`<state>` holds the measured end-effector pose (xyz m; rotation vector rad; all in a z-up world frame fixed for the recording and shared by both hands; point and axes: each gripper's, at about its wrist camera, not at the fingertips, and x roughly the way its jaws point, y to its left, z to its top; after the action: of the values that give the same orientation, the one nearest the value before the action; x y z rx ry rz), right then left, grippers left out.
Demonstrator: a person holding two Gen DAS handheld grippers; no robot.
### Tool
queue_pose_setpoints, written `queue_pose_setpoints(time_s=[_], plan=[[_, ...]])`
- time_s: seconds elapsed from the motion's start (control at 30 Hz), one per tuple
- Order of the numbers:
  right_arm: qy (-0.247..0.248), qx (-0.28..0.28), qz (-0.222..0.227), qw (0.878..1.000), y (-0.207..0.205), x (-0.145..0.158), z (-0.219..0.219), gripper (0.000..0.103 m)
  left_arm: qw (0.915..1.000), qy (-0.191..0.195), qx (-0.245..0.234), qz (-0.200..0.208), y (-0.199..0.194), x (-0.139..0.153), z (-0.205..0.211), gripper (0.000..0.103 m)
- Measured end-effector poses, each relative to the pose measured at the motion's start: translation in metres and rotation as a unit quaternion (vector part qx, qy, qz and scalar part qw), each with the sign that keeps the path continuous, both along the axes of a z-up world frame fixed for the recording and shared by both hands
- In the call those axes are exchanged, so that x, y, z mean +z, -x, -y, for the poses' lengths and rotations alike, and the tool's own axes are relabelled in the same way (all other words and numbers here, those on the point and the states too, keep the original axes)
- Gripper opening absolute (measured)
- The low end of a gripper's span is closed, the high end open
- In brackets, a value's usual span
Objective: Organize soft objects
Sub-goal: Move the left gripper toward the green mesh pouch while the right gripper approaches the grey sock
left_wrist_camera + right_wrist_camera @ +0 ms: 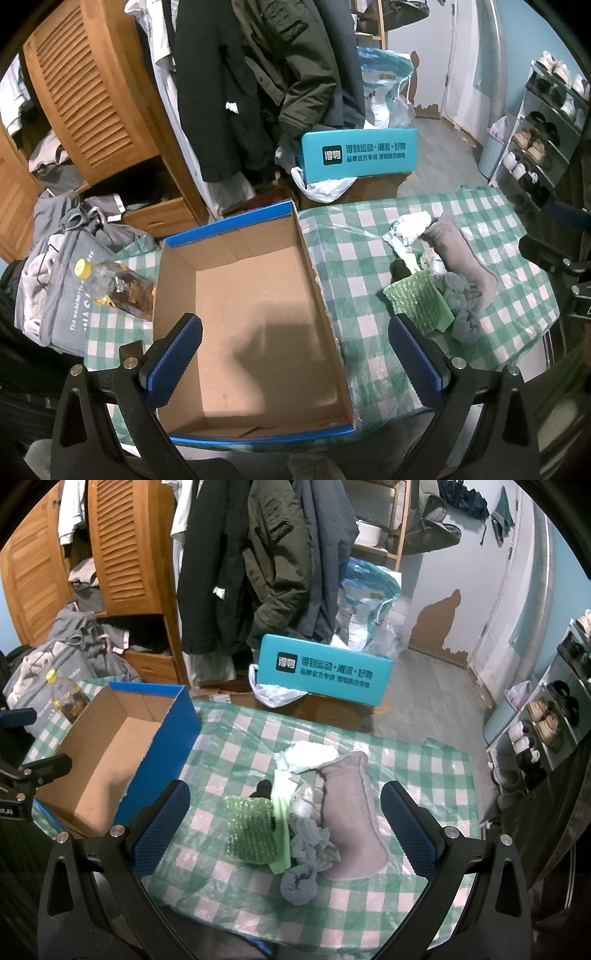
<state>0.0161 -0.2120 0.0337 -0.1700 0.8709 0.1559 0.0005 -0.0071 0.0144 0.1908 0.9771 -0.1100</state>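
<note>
A table covered by a green-and-white checked cloth [236,738] under clear plastic is seen in a cluttered room, with a louvred wooden wardrobe [122,554] and hung dark coats [258,561] standing behind the table, a teal printed carton [325,674] set on the floor just beyond the table's far edge, and a shoe rack [554,716] ranged along the wall to the right of the table. An open cardboard box [255,295] with blue outer walls is placed on the left part of the table, and nothing is seen inside it. The soft objects are gathered in one heap on the table, well to the right of the box: a grey-pink sock [351,812] lying flat, a piece of green bubble wrap [251,827] beside it, a crumpled white cloth [314,755] at the far end, bunched grey-blue socks [306,864] at the near end, and a small black item [264,788] partly hidden. The left gripper [295,362] is held over the box with its jaws spread wide and nothing between them. The right gripper [286,834] is held above the heap, likewise spread apart and empty. Only in the left wrist view is the box floor shown in full, with a plastic bottle [118,288] lying just left of the box; only in the right wrist view are the box's blue side wall and the peeling wall patch [439,624] shown plainly.
</note>
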Motion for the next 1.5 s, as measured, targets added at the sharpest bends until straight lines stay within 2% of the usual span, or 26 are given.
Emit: queue_pose_setpoints(time_s=[0.53,0.8,1.17,1.5], plan=[[-0.015,-0.036,-0.036,0.999,0.001,-0.024,0.042,0.101,0.9985,0.011,-0.033,-0.042,-0.013,-0.039,0.039,0.102],[-0.043,-0.048,-0.06,0.996,0.003,-0.033,0.06,0.101,0.9974,-0.012,-0.047,-0.053,-0.017,-0.056,0.065,0.102],[-0.049,-0.074,-0.115,0.989,0.0,-0.07,0.082,0.101,0.9929,-0.02,-0.058,-0.102,-0.027,-0.095,0.087,0.102],[-0.038,-0.071,-0.159,0.984,-0.001,-0.103,0.084,0.101,0.9894,-0.039,-0.068,-0.122,-0.034,-0.124,0.108,0.102]])
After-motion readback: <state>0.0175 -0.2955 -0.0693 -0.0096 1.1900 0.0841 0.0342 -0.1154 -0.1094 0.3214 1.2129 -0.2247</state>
